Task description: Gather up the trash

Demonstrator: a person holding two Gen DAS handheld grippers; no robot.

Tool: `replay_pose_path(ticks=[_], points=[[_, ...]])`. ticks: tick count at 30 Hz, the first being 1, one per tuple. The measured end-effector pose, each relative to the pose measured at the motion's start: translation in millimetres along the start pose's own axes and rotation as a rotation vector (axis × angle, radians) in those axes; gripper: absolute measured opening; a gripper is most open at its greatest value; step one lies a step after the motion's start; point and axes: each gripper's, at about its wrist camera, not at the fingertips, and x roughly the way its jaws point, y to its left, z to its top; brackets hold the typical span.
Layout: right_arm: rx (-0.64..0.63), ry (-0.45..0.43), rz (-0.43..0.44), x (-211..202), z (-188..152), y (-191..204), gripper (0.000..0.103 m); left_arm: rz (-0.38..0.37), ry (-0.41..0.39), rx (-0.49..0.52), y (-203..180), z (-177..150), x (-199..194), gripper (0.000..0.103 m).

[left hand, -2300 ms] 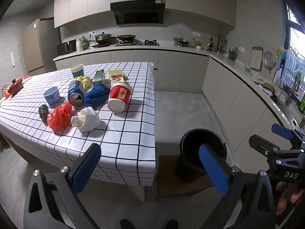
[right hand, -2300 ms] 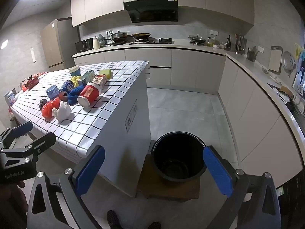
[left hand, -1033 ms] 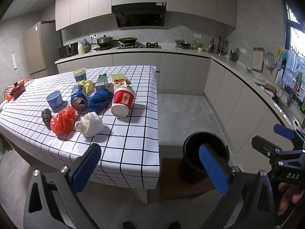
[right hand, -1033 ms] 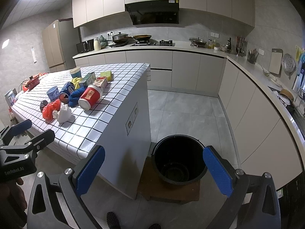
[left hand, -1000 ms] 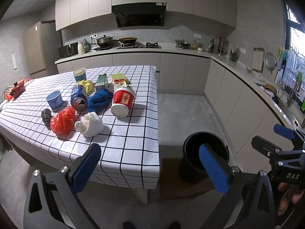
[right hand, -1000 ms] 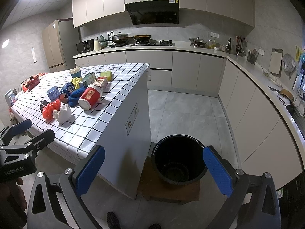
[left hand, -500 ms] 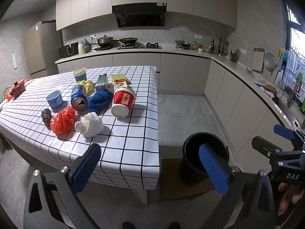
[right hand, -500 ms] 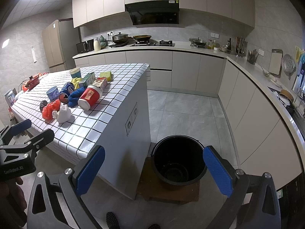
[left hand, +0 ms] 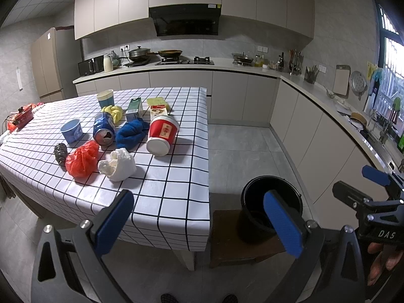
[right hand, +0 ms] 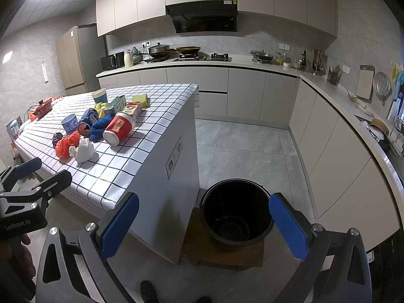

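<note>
Both claws are spread wide and carry nothing. The left claw point(left hand: 199, 223) hangs low at the near edge of the bench covered in a white cloth with a black grid point(left hand: 176, 176); the right claw point(right hand: 203, 227) hangs over the floor to the right of that bench, above the black round plastic bucket point(right hand: 236, 212). The bucket stands open on a low brown wooden board point(right hand: 222, 255), just beside the bench's right end wall.

The trash lies in a loose cluster on the left half of the bench top, well apart from the bucket. Nearest is a crumpled white plastic bag point(left hand: 117, 165), with a crumpled red plastic bag point(left hand: 82, 160) touching or just beside it on the left and a small dark lumpy wad point(left hand: 60, 152) further left. Behind them lie a blue drink can on its side point(left hand: 104, 128), a bunched blue cloth point(left hand: 132, 133) and a red and white paper tub tipped on its side point(left hand: 162, 135). A small blue paper cup point(left hand: 72, 130) stands upright to the left of the can. Farther back are a yellow knotted cloth point(left hand: 113, 112), a green and white carton point(left hand: 133, 108), a flat printed food box point(left hand: 158, 111), a yellow-green sponge point(left hand: 156, 101) and an upright pale cup with a teal band point(left hand: 105, 98).
</note>
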Motion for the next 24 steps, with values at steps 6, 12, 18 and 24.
replay_pose_path(ticks=[6, 12, 18, 24], points=[[-0.001, -0.001, 0.002, -0.2, 0.6, 0.8, 0.103, 0.003, -0.002, -0.006, -1.9, 1.0, 0.5, 0.103], [0.000, -0.001, 0.005, 0.7, 1.3, -1.3, 0.103, 0.009, -0.004, -0.015, 0.8, 1.1, 1.0, 0.103], [-0.009, -0.001, 0.008, 1.7, 2.7, -2.2, 0.103, 0.014, -0.004, -0.028, 4.6, 1.1, 3.1, 0.103], [-0.009, -0.001, 0.010, 3.0, 3.0, -3.0, 0.103, 0.016, -0.004, -0.030, 5.5, 0.8, 3.8, 0.103]])
